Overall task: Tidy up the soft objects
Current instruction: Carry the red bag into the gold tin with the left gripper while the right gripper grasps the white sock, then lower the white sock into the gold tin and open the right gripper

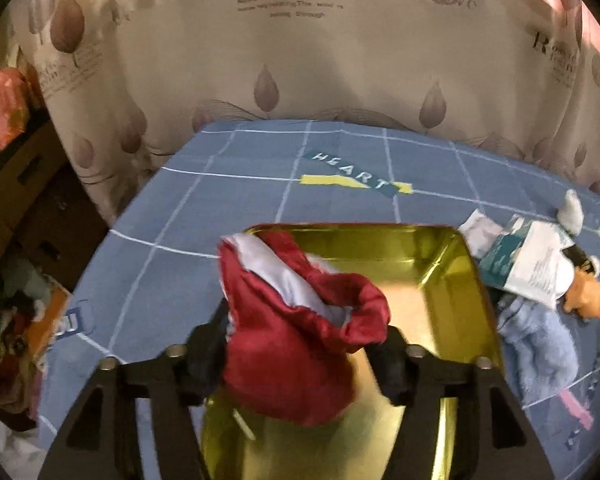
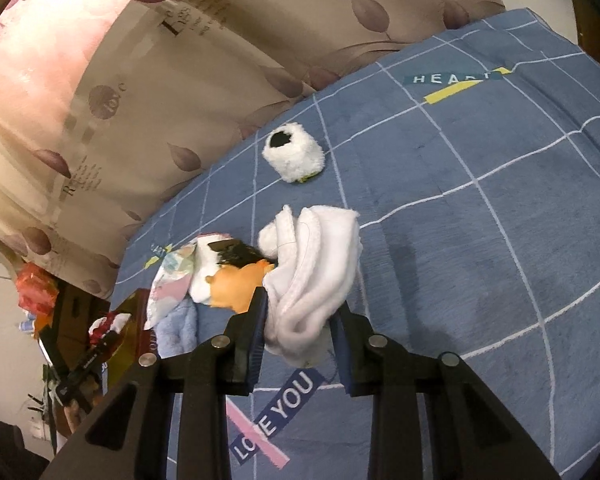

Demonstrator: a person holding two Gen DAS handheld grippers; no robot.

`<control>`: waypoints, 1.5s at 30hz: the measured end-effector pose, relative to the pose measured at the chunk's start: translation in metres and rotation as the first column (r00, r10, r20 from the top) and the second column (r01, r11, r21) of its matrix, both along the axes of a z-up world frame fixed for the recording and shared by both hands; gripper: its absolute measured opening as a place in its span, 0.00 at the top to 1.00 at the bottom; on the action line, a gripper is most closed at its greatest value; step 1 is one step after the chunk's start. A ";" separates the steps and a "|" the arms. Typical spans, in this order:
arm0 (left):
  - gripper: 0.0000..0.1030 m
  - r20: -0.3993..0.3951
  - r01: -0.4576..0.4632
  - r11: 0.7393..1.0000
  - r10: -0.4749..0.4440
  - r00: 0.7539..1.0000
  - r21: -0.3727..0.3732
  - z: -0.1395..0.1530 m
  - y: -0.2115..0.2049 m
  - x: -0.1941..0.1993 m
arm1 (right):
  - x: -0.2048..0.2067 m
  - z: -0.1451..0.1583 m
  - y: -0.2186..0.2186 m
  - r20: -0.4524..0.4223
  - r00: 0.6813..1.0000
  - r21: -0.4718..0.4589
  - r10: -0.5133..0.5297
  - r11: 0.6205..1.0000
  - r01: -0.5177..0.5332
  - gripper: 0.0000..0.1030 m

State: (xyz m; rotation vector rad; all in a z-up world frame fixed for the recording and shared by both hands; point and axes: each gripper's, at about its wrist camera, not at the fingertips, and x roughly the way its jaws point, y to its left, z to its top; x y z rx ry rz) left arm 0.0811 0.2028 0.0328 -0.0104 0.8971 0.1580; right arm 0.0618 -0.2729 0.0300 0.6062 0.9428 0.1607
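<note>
Red pouch [image 1: 296, 344] between spread left tool [image 1: 300, 364] — over gold tin [image 1: 432, 276].

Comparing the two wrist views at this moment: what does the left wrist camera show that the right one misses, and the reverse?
Left wrist only: the open left gripper over the inside of the gold tin, with the red pouch between its fingers, apparently released.

Right wrist only: the right gripper shut on the white towel, a fluffy white slipper beyond it, and the "LOVE YOU" print.

Both: the blue grid bedsheet, its "HEART" label, the orange plush toy, the light blue cloth and the curtain.
</note>
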 end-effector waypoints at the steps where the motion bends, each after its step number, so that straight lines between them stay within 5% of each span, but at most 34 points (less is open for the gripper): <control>1: 0.38 -0.004 0.003 1.000 -0.002 1.000 0.015 0.000 0.000 -0.002 | 0.000 0.002 0.001 0.005 1.000 0.000 0.003 1.000 -0.003 0.73; 6: 0.37 -0.071 0.012 1.000 -0.010 0.997 0.023 -0.004 0.003 -0.001 | -0.003 0.012 0.010 0.029 0.999 -0.002 0.019 1.000 -0.019 0.73; 13: 0.37 0.040 -0.047 0.993 0.051 0.998 -0.107 0.027 0.023 -0.022 | -0.008 0.026 0.023 0.057 0.997 0.007 0.045 0.999 -0.045 0.73; 15: 0.37 0.058 -0.067 0.986 0.077 0.995 -0.151 0.035 0.026 -0.038 | -0.007 0.033 0.035 0.069 0.995 0.017 0.074 0.997 -0.076 0.73; 20: 0.37 0.045 -0.148 0.982 0.154 0.987 -0.120 0.040 0.016 -0.094 | -0.002 0.055 0.091 0.113 0.973 0.024 0.199 0.979 -0.203 0.73; 25: 0.37 -0.042 -0.230 0.961 0.226 0.973 -0.154 0.033 0.010 -0.158 | 0.004 0.062 0.169 0.122 0.926 0.018 0.356 0.932 -0.361 0.73; 31: 0.37 -0.029 -0.367 0.913 0.368 0.930 -0.177 0.020 0.014 -0.207 | 0.032 0.042 0.273 0.060 0.865 0.010 0.499 0.866 -0.500 0.73; 36: 0.37 -0.005 -0.396 0.918 0.396 0.918 -0.023 0.018 0.012 -0.198 | 0.061 0.012 0.343 -0.021 0.829 -0.051 0.558 0.828 -0.559 0.73; 45: 0.37 -0.019 -0.356 0.934 0.355 0.935 -0.023 0.017 0.014 -0.195 | 0.087 -0.028 0.400 -0.125 0.807 -0.271 0.577 0.763 -0.587 0.73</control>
